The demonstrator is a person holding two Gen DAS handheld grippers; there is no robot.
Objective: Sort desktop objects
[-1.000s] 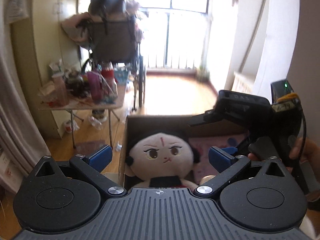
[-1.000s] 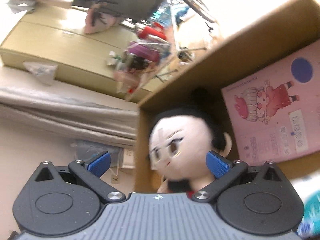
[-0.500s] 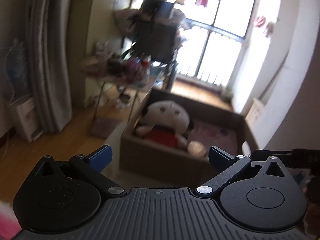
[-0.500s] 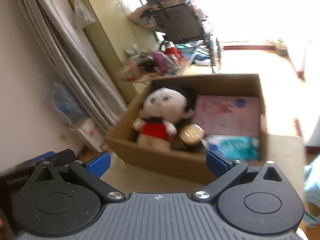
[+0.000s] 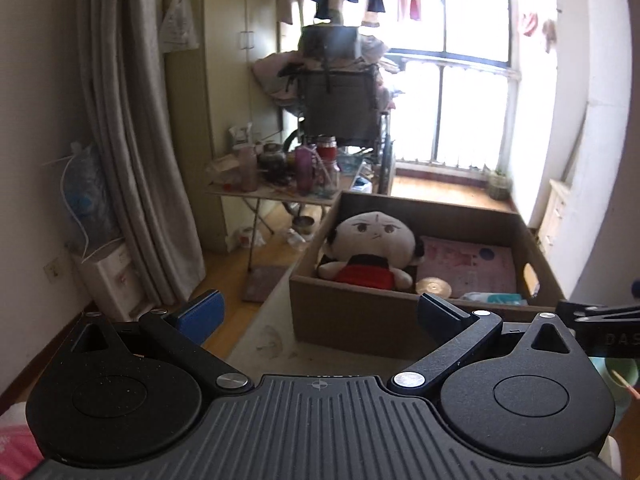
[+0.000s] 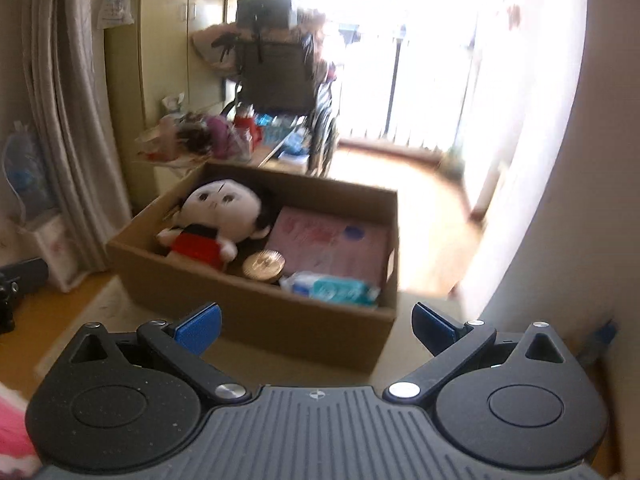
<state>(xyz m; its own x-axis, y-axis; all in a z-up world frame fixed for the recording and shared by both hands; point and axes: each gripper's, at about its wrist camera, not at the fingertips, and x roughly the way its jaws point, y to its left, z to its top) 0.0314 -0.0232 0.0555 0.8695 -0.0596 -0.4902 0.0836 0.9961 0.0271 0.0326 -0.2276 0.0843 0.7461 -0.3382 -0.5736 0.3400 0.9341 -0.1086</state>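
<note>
Readable text: only "DAS" in pale letters on a black device (image 5: 600,330) at the right edge of the left wrist view, cut off by the frame. Print on the pink book (image 5: 468,266) and the tissue pack (image 6: 334,289) is too blurred to read.

Left gripper (image 5: 320,314) – jaws wide apart, nothing between them. Right gripper (image 6: 316,326) – same, spread wide and empty. Both sit back from the cardboard box (image 5: 352,316), looking at its near wall.

The box stands on the pale desktop (image 5: 264,340). Inside:
- plush doll (image 5: 372,248), black hair, red top, at the left end, head against the far wall
- pink book lying flat on the right side, touching the doll's head
- round gold lid (image 6: 264,265) just in front of the book, beside the doll's arm
- tissue pack in white and teal wrap, against the near wall at the right

The near wall hides the lower part of the contents in the left wrist view.

Around: cluttered folding table (image 5: 276,194) with bottles behind the box, a wheelchair (image 5: 340,108) piled with bags past it, grey curtain (image 5: 132,140) on the left, bright window (image 5: 472,92) with laundry hanging above. Pink fabric (image 5: 16,440) at the lower left corner.
</note>
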